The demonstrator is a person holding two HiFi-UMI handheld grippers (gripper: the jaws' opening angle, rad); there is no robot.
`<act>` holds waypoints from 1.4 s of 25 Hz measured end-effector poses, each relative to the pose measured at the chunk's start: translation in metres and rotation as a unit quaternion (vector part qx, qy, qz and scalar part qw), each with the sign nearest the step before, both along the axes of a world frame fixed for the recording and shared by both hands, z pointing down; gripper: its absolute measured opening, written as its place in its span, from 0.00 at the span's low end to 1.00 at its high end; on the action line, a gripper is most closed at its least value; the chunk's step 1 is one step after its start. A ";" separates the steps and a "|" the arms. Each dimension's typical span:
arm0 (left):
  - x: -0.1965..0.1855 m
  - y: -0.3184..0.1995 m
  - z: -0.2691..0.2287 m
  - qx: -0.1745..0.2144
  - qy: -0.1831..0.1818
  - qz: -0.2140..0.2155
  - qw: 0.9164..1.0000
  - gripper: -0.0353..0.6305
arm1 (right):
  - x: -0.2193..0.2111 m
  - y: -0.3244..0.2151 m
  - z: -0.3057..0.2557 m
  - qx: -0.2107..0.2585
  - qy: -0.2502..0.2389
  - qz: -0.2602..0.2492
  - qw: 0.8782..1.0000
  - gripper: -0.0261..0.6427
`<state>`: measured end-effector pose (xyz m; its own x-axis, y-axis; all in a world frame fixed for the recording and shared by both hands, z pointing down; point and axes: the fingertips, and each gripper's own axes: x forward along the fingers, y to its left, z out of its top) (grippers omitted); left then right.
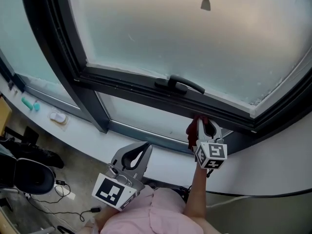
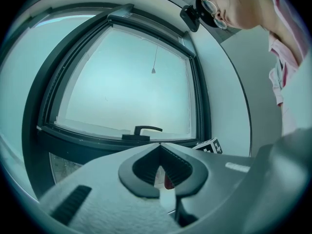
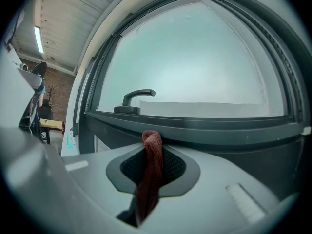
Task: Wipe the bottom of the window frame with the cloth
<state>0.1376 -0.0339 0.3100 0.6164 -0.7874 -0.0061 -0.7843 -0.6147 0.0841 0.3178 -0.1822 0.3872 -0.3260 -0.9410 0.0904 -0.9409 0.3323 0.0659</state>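
A dark red cloth [image 1: 193, 128] [image 3: 151, 172] is pinched in my right gripper [image 1: 204, 126] [image 3: 152, 145], which is shut on it. The cloth's bunched top pokes past the jaw tips, just below the dark bottom rail of the window frame [image 1: 146, 89] [image 3: 204, 128]. A black window handle [image 1: 179, 85] [image 3: 135, 99] [image 2: 142, 131] sits on that rail, left of the cloth. My left gripper [image 1: 139, 152] [image 2: 159, 162] hangs lower and to the left, away from the frame, shut with nothing in it. The right gripper's marker cube [image 2: 210, 146] shows in the left gripper view.
A white sill [image 1: 92, 143] runs under the lower pane. On its left end lie a teal object [image 1: 29, 103] and a small white object [image 1: 58, 117]. A cord pull [image 1: 205, 3] hangs before the frosted glass. A black chair [image 1: 27, 172] and cables lie on the floor, lower left.
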 end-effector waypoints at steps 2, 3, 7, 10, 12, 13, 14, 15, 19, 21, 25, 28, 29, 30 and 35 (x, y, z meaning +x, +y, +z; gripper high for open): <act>-0.001 0.000 0.000 0.001 0.000 0.000 1.000 0.05 | 0.007 0.001 0.000 0.001 -0.001 0.009 1.000 0.11; -0.002 0.000 -0.001 0.002 0.000 0.000 1.000 0.05 | 0.010 0.002 -0.001 0.002 -0.002 0.013 1.000 0.11; -0.002 0.001 -0.001 0.003 0.001 0.002 1.000 0.05 | 0.017 0.002 -0.002 0.004 -0.001 0.021 1.000 0.11; -0.004 0.000 0.000 0.003 0.002 0.003 1.000 0.05 | 0.023 0.003 -0.002 0.005 0.002 0.031 1.000 0.11; -0.005 -0.001 0.000 0.002 0.004 0.003 1.000 0.05 | 0.026 0.003 -0.002 0.005 0.002 0.036 0.999 0.11; -0.006 -0.002 0.001 0.001 0.004 0.003 1.000 0.05 | 0.026 0.003 -0.002 0.004 0.002 0.037 0.999 0.11; -0.007 -0.002 0.001 0.000 0.004 0.004 1.000 0.05 | 0.026 0.003 -0.002 0.004 0.001 0.037 0.999 0.11; -0.007 -0.002 0.002 -0.001 0.003 0.005 1.000 0.05 | 0.026 0.003 -0.002 0.003 0.001 0.037 0.999 0.11; -0.009 -0.006 0.001 -0.002 0.005 0.007 1.000 0.05 | 0.027 0.003 -0.002 0.003 0.004 0.038 0.999 0.11; -0.010 -0.007 0.002 -0.003 0.005 0.008 1.000 0.05 | 0.030 0.003 -0.002 0.004 0.006 0.043 0.999 0.11; -0.011 -0.009 0.001 -0.003 0.005 0.013 1.000 0.05 | 0.042 0.005 -0.003 0.003 0.011 0.061 0.998 0.11; -0.009 -0.010 0.000 -0.001 0.005 0.020 1.000 0.05 | 0.048 0.006 -0.003 0.002 0.011 0.070 0.997 0.11; -0.008 -0.011 0.000 0.000 0.005 0.023 1.000 0.05 | 0.050 0.006 -0.003 0.002 0.011 0.073 0.997 0.11; -0.007 -0.011 0.000 0.000 0.004 0.025 1.000 0.05 | 0.052 0.006 -0.003 0.001 0.011 0.075 0.997 0.11; -0.008 -0.011 -0.001 0.005 0.003 0.026 1.000 0.05 | 0.055 0.006 -0.002 0.001 0.012 0.078 0.997 0.11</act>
